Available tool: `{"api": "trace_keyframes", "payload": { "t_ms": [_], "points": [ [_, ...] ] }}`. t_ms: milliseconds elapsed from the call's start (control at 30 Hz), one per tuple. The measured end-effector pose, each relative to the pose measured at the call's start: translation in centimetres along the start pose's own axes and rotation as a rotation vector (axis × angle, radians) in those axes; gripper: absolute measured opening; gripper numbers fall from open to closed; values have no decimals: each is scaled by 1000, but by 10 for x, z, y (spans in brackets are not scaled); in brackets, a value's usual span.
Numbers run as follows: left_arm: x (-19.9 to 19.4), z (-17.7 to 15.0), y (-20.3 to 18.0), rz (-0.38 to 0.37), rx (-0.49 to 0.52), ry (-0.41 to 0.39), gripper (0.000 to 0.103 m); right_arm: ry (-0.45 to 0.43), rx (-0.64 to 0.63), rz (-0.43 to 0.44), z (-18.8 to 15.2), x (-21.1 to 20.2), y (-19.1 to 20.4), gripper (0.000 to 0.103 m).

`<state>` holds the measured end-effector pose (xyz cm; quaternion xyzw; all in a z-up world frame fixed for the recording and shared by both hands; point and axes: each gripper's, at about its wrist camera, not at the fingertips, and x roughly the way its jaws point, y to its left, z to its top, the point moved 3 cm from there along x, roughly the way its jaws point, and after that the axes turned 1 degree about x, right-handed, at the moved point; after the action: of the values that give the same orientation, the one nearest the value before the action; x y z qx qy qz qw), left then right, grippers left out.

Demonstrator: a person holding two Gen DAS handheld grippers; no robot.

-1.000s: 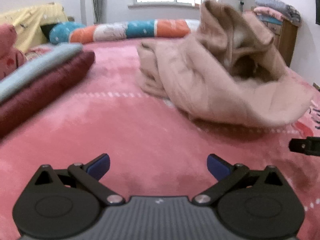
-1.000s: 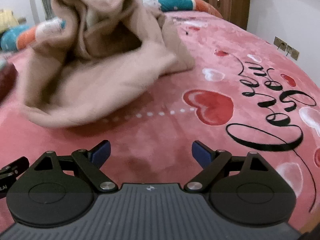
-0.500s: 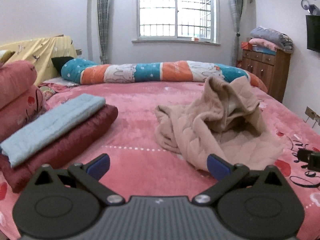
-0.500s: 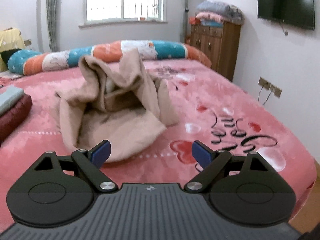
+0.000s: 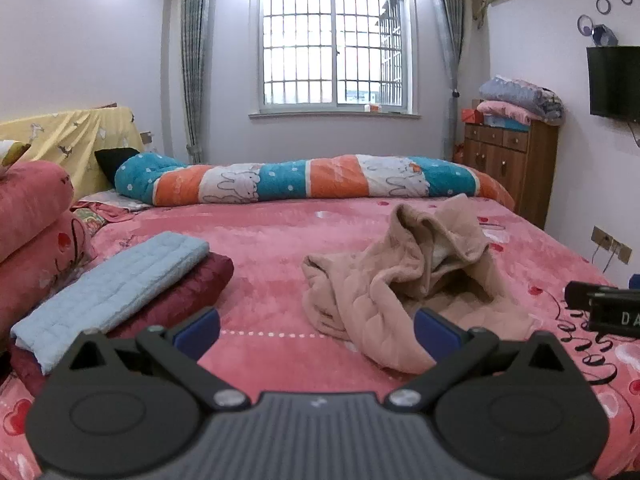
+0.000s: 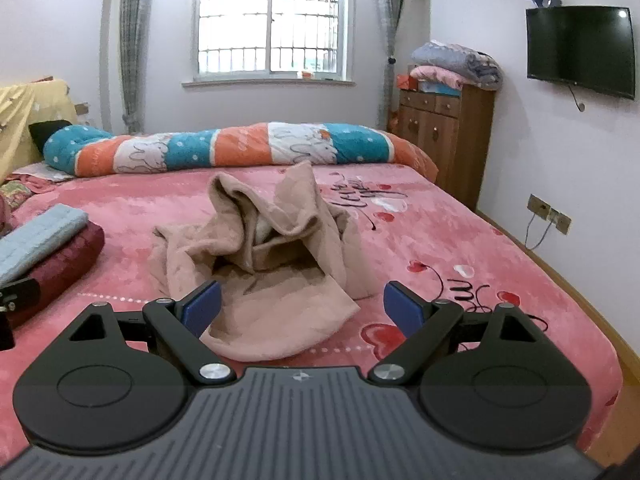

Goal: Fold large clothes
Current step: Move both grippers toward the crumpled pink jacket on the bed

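I've got the left hand-held gripper [image 5: 316, 330] spread wide and empty, low in the frame. The right hand-held gripper [image 6: 302, 308] is spread wide too, gripping nothing. The beige garment [image 6: 276, 264] sits crumpled mid-frame on the pink bed [image 6: 460, 236], clear of both. A folded stack [image 5: 120, 292] lies at left, a striped bolster [image 5: 312, 178] behind.

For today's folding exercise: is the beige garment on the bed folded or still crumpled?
Crumpled. The beige garment sits in a bunched heap with raised peaks on the pink bedspread, unlike the flat folded stack nearby.
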<state>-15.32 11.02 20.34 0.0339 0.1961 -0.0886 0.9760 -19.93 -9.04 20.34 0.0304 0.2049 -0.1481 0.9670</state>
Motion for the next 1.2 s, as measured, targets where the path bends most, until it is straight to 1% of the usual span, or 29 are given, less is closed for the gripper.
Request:
{"api": "trace_keyframes", "payload": {
  "t_ms": [133,300,500,633,733,933,1100,1200],
  "points": [
    [-6,0,2,8,-1,-13,103,5,5,23,1,11,2,103],
    [-6,-1,2,11,-6,-9,103,-22,0,30,-1,6,7,103],
    [-3,-3,-4,16,12,-1,103,-58,23,29,-3,4,-1,103],
    [3,-7,-9,20,29,16,103,-53,37,40,-13,17,-4,103],
    [8,-11,-15,14,40,32,103,-60,57,64,-26,29,-10,103],
    [27,-24,-31,-5,71,61,103,-48,97,-4,-57,62,-25,103],
    [49,-40,-47,-38,85,85,103,9,169,-63,-87,100,-48,103],
    [66,-50,-58,-54,90,103,103,9,171,-79,-100,116,-62,103]
  ]
}}
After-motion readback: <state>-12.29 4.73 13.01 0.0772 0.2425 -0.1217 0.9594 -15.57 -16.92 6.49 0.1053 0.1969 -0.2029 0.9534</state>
